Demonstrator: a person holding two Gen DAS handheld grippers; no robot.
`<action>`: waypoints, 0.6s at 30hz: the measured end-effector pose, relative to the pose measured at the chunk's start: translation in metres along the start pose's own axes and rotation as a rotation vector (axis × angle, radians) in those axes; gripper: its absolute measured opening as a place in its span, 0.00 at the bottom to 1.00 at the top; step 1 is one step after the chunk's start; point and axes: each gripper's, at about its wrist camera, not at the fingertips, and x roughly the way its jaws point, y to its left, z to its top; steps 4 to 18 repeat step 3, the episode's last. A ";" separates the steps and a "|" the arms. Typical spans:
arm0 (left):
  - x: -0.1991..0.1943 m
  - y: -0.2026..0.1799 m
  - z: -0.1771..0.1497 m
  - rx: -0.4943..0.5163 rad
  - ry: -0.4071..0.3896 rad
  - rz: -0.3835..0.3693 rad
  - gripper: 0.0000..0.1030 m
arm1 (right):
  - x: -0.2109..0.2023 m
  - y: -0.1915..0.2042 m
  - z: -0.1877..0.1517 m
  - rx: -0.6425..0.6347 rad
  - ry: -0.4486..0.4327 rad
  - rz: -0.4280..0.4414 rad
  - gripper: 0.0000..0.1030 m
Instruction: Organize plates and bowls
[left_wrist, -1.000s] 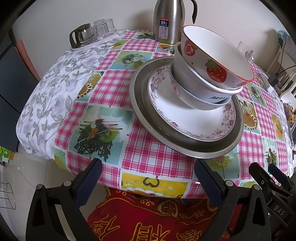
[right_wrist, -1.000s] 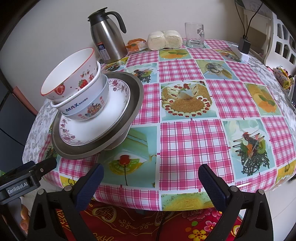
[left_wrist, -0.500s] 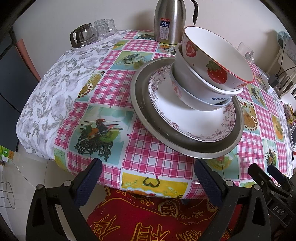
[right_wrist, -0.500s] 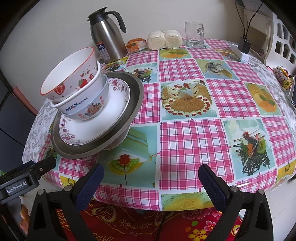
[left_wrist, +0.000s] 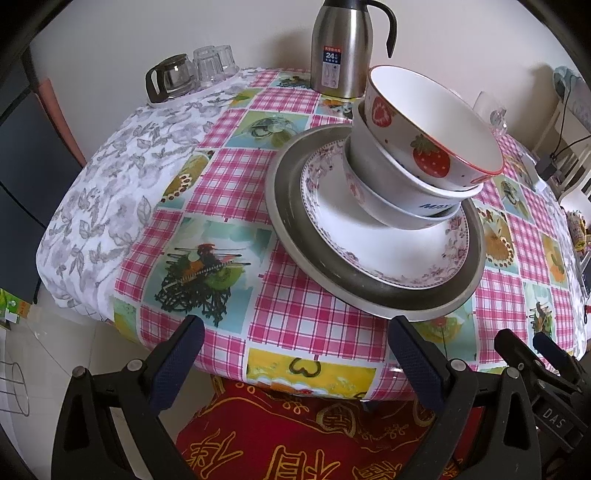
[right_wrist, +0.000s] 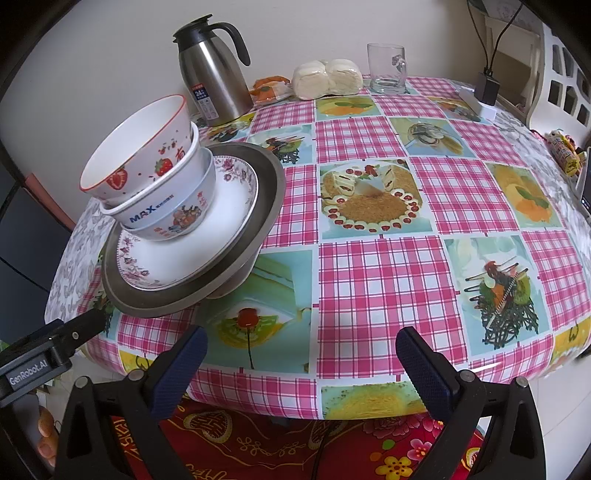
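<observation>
A stack stands on the table near its front left corner: a grey metal plate (left_wrist: 373, 291) (right_wrist: 266, 206), a white floral-rimmed plate (left_wrist: 388, 254) (right_wrist: 192, 258) on it, then nested bowls topped by a strawberry bowl (left_wrist: 424, 144) (right_wrist: 136, 158) above a white "MAX" bowl (right_wrist: 166, 218). My left gripper (left_wrist: 295, 354) is open and empty, hanging off the table's front edge below the stack. My right gripper (right_wrist: 301, 358) is open and empty at the front edge, to the right of the stack.
A steel thermos jug (left_wrist: 340, 48) (right_wrist: 214, 81) stands behind the stack. A glass pot and tumblers (left_wrist: 192, 72) sit at the back left. A glass mug (right_wrist: 388, 68) and wrapped buns (right_wrist: 327, 77) are at the back. A red cushion (left_wrist: 306, 435) lies below the table edge.
Both grippers have drifted very slightly; the dishes have not moved and both grippers stay open.
</observation>
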 end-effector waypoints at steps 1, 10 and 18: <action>0.000 0.000 0.000 0.000 -0.002 -0.001 0.97 | 0.000 0.000 0.000 0.000 0.000 0.000 1.00; -0.001 -0.001 0.000 0.002 -0.004 -0.003 0.97 | 0.000 0.000 0.000 0.000 0.000 0.000 1.00; -0.001 -0.001 0.000 0.002 -0.004 -0.003 0.97 | 0.000 0.000 0.000 0.000 0.000 0.000 1.00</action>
